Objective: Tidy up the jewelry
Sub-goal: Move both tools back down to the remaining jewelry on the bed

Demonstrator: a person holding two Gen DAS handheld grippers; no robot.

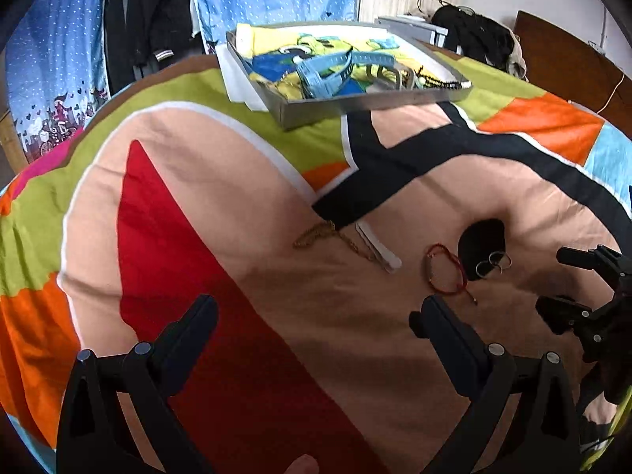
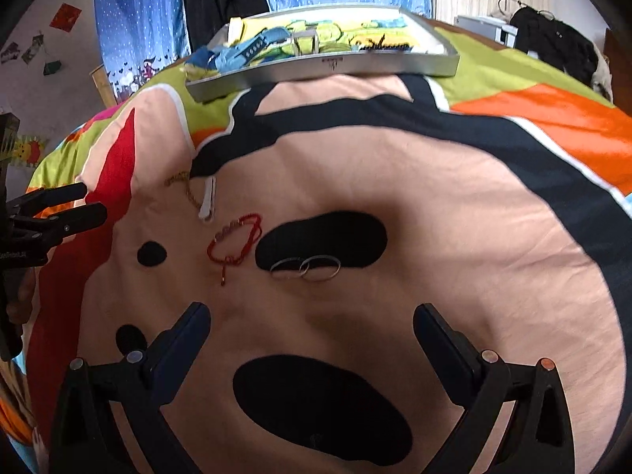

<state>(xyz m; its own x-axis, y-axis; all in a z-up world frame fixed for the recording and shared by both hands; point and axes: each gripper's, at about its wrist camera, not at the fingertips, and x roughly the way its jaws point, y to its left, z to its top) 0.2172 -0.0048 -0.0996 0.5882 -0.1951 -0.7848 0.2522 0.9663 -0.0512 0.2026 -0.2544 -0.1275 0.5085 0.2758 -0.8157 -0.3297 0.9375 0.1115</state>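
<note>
Partway there: watches and beads already in tray, chain, red bracelet, hoops left mid-bed, jaws of both grippers spread, empty.

Both tools are matte black plastic: the left gripper shows long flat dark-navy pads on angular black linkages. On the right gripper, round silvery pivot pins cap each joint, one looking coppery.
</note>
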